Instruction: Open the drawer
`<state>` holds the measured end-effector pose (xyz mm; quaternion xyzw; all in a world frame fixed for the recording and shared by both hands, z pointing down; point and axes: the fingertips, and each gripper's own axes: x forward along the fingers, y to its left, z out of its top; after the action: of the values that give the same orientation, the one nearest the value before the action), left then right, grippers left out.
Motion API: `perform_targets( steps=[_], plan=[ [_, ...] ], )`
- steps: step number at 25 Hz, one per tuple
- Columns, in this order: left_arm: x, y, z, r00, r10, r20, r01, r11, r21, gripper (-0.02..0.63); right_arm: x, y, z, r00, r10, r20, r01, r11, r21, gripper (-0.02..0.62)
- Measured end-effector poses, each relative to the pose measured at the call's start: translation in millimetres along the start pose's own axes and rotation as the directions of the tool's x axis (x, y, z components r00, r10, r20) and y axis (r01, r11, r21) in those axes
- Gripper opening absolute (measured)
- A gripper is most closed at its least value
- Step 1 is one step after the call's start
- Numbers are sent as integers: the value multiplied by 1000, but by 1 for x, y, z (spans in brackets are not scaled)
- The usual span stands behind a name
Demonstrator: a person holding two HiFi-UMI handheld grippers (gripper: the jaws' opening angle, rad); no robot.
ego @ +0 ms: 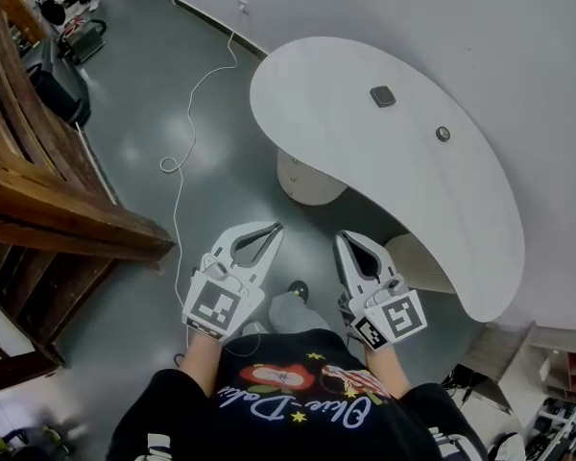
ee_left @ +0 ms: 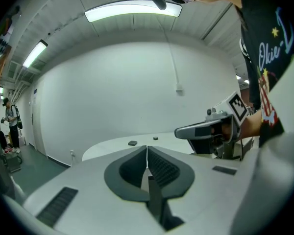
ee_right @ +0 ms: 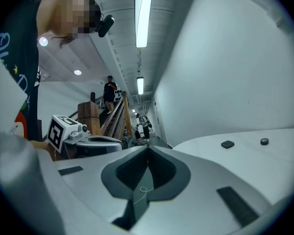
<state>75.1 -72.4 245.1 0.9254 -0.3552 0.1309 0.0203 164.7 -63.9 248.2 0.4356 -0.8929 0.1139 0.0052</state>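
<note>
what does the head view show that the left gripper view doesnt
Only the head view: the white cable looping over the grey floor, the brown wooden staircase, and the pale rounded drawer unit under the desk.
Only the left gripper view: the long ceiling strip light and a person standing far off at the left.
Both: the curved white desk with its small dark square pad and round button, and the right gripper.

Black shirt; grey left hand-held gripper and right hand-held gripper.
</note>
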Motion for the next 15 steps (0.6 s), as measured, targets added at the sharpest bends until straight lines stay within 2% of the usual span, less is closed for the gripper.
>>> perform_targets(
  steps=[7, 15],
  plan=[
    [45, 13, -22, 999, 30, -29, -30, 999, -17, 6, 16, -49, -22, 999, -5, -42, 5, 1000, 10, 0],
    [84, 46, -81, 996, 54, -74, -58, 996, -61, 6, 54, -79, -70, 993, -26, -117, 31, 999, 37, 0]
  ],
)
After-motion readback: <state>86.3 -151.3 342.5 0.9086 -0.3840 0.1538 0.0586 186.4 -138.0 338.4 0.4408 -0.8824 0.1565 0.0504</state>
